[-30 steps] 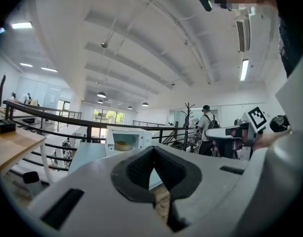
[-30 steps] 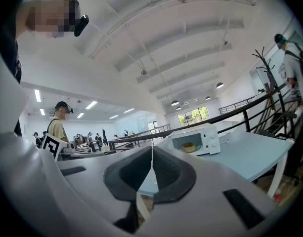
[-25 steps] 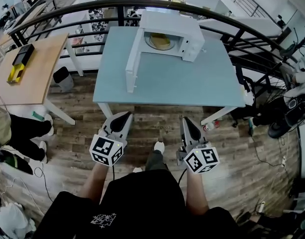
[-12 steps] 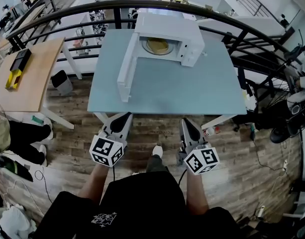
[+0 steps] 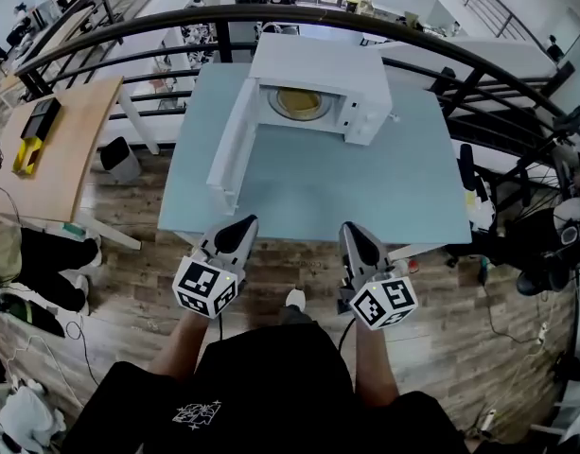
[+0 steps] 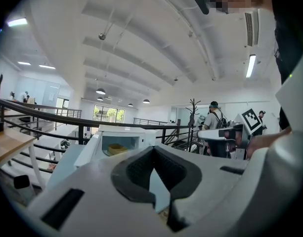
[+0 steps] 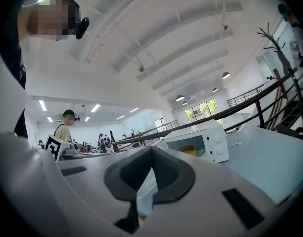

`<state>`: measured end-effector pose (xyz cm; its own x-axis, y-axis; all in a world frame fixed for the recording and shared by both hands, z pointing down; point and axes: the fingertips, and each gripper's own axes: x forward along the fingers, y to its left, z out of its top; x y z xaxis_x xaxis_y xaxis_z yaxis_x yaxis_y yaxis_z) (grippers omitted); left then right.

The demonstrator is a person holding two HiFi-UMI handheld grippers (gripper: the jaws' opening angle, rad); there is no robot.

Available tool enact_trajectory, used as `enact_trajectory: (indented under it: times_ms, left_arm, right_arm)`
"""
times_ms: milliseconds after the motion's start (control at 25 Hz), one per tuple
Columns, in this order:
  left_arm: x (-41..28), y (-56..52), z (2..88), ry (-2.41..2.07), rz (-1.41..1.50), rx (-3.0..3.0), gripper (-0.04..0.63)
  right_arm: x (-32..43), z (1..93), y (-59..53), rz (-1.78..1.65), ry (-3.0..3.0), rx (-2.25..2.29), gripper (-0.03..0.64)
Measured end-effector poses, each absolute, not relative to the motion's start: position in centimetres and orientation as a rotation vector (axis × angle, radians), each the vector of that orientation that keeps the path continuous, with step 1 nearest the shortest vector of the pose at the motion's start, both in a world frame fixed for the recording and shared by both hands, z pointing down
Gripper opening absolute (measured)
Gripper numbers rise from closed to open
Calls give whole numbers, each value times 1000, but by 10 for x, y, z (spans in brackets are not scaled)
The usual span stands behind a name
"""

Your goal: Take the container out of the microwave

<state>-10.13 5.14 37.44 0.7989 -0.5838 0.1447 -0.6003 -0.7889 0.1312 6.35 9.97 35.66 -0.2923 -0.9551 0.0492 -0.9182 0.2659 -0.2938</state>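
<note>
Container (image 5: 303, 103) round, yellow, inside boxy microwave (image 5: 318, 60)

The person wears a black printed shirt (image 5: 261, 386); white left claw (image 5: 244, 223) and right claw (image 5: 351, 227) carry black-and-white marker cubes (image 5: 203, 286) (image 5: 383, 303).

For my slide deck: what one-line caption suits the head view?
Left gripper and right gripper, both shut, face the open microwave with a yellow container inside.

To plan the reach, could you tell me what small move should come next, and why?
Probably move the right gripper forward over the table toward the microwave: its door stands open on the left, the yellow container sits inside, and this gripper and the left gripper hang shut and empty at the near edge.
</note>
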Motion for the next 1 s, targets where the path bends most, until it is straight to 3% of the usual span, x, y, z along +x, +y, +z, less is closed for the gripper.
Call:
enact_trajectory:
  times_ms: [1000]
  left_arm:
    - [-9, -31, 392, -1113, 180, 2728, 8]
  right_arm:
    - [158, 386, -1, -478, 2511, -1639, 6]
